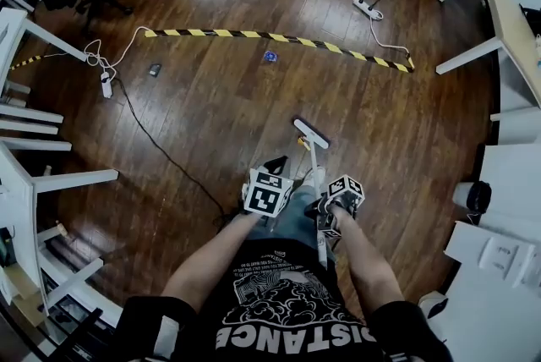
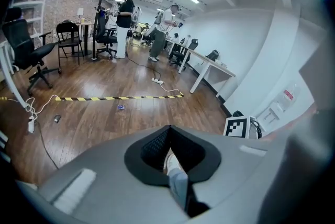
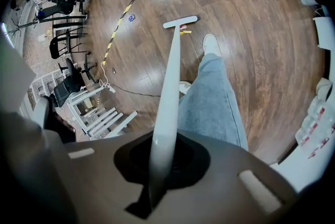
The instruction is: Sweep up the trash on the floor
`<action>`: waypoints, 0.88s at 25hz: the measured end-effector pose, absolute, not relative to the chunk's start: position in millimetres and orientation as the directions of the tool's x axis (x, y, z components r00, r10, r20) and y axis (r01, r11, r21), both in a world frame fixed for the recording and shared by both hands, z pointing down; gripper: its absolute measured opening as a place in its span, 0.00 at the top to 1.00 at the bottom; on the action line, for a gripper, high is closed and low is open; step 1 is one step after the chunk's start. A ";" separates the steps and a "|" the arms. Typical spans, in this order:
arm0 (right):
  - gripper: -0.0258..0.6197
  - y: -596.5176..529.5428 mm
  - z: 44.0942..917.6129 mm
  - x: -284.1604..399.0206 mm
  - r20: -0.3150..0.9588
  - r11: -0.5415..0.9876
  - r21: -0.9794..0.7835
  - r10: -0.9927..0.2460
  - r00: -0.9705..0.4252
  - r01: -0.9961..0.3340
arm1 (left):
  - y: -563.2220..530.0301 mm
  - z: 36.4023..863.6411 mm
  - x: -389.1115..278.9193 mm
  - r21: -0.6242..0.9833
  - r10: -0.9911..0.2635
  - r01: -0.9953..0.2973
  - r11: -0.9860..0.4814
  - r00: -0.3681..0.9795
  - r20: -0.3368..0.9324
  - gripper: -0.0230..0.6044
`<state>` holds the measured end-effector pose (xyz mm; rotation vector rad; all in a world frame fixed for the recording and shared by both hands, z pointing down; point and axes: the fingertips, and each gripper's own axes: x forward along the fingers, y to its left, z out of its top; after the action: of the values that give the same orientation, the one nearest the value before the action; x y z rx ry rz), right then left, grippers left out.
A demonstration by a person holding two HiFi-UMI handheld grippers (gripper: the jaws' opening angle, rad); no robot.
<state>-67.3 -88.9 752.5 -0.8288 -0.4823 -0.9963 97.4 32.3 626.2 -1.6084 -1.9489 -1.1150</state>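
Head view looks down on a dark, glossy wood floor (image 1: 211, 123) crossed by striped tape (image 1: 279, 37), with white desks (image 1: 507, 13) at its edges. The right gripper (image 3: 163, 163) clamps the broom (image 3: 172, 71) by its pale handle. The broom's head rests on the boards beside a yellow scrap (image 3: 185, 31), and a blue scrap (image 1: 270, 57) lies near the tape. The left gripper (image 2: 167, 131) has its jaws together, empty. A small dark item (image 1: 155, 70) is too small to identify.

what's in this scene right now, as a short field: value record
floor: dark wood
right hand-held gripper: shut on broom handle
left hand-held gripper: jaws together, nothing held
broom head: on the floor, ahead of the person's feet
trash: small blue scrap, on the person's side of the striped tape
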 end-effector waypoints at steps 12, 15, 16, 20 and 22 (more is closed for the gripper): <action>0.96 -97.1 742.8 -59.2 0.739 0.222 -0.331 -0.543 0.399 0.917 | 18.1 626.2 126.8 0.368 0.675 0.930 -0.013 -0.263 0.690 0.96; 0.96 -96.3 742.1 -63.2 0.748 0.173 -0.320 -0.557 0.360 0.932 | 18.9 623.0 133.1 0.368 0.677 0.930 -0.017 -0.260 0.689 0.96; 0.96 -96.2 740.7 -65.1 0.752 0.151 -0.316 -0.563 0.344 0.937 | 19.5 622.2 135.3 0.369 0.679 0.929 -0.020 -0.259 0.688 0.96; 0.96 -89.7 736.6 -68.9 0.767 0.020 -0.312 -0.584 0.265 0.950 | 23.5 619.6 146.6 0.373 0.694 0.927 -0.040 -0.243 0.678 0.96; 0.96 -82.5 733.5 -62.2 0.773 -0.038 -0.323 -0.587 0.240 0.946 | 24.7 618.2 155.1 0.372 0.702 0.926 -0.057 -0.228 0.675 0.96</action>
<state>-62.2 -82.5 733.5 -0.9677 -0.4738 -1.3113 155.1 24.7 618.2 -1.7499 -1.9426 -1.1635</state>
